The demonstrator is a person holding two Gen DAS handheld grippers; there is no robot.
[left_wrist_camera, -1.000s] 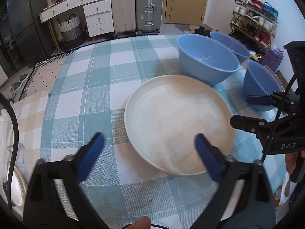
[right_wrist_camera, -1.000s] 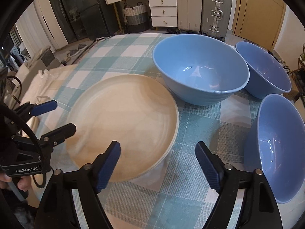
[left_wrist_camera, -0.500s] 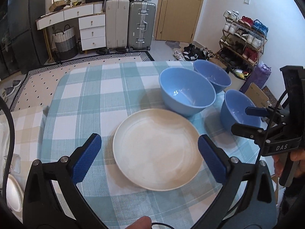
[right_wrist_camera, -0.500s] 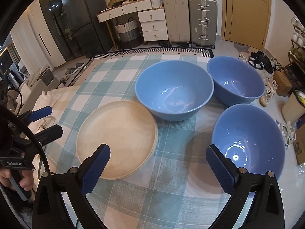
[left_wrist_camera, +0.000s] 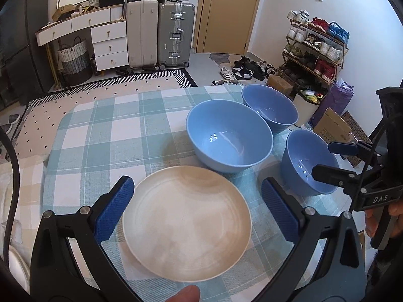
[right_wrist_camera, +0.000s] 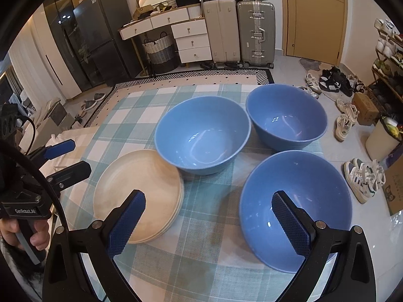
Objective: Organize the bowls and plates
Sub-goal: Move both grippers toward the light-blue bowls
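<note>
I see my left gripper (left_wrist_camera: 196, 206) with its jaws spread wide and nothing between the pads. The pads are blue rubber with a fine diamond texture, on black plastic arms with small metal screws. Directly below and between them lies the stack of cream plates (left_wrist_camera: 187, 223), round, shallow and matte, with faint brownish shading on the top one. In the right wrist view the edge of this stack (right_wrist_camera: 138, 195) shows several thin rims one above another, so it is more than one plate.

My right gripper (right_wrist_camera: 208, 222) is also fully open and empty. Its right pad hangs over the nearest blue bowl (right_wrist_camera: 296, 207), which is deep, round and glossy, with small light reflections inside. Its left pad hangs over the near edge of the plate stack. Ahead of this gripper, a little to the left, stands the middle blue bowl (right_wrist_camera: 202, 134), just beside the plates; I cannot tell if they touch. Ahead and to the right stands the far blue bowl (right_wrist_camera: 287, 117), very close to the middle one.

All of them rest on the worktop (left_wrist_camera: 100, 136), covered with a woven cloth in teal and white check. In the left view the right gripper's black body comes in from the right edge, beside the nearest bowl, and a hand (left_wrist_camera: 393, 216) holds its handle.
</note>
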